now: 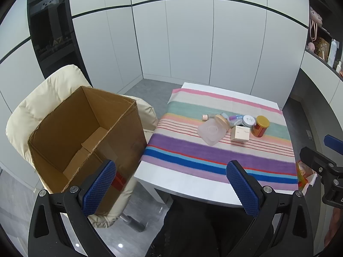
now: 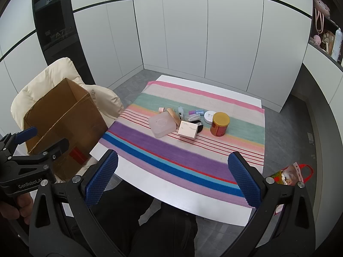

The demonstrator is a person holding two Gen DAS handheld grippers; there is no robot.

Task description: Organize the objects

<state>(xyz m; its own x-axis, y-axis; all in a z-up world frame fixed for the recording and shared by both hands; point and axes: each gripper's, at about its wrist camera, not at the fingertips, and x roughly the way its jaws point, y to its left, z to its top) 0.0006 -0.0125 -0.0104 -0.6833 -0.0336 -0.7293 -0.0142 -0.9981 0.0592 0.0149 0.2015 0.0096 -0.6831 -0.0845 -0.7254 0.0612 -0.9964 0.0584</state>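
Note:
A cluster of small items lies mid-table on a striped cloth (image 2: 171, 154): a frosted square container (image 1: 211, 132) (image 2: 161, 126), a white box (image 1: 240, 133) (image 2: 188, 130), a red can with a gold lid (image 1: 260, 126) (image 2: 219, 124), a white round jar (image 1: 248, 120) (image 2: 209, 116), a tan disc (image 1: 222, 120) and several small tubes. An open, empty cardboard box (image 1: 85, 137) (image 2: 62, 124) stands on a cream chair (image 1: 42, 100) left of the table. My left gripper (image 1: 171, 184) and right gripper (image 2: 173, 177) are both open and empty, held above the table's near edge.
The white table (image 2: 193, 205) stands on a grey floor, with white cabinet walls behind. A colourful bag (image 2: 291, 174) lies on the floor at the right. Shelves with items are at the far right (image 1: 325, 49). The person's dark-clothed legs are below.

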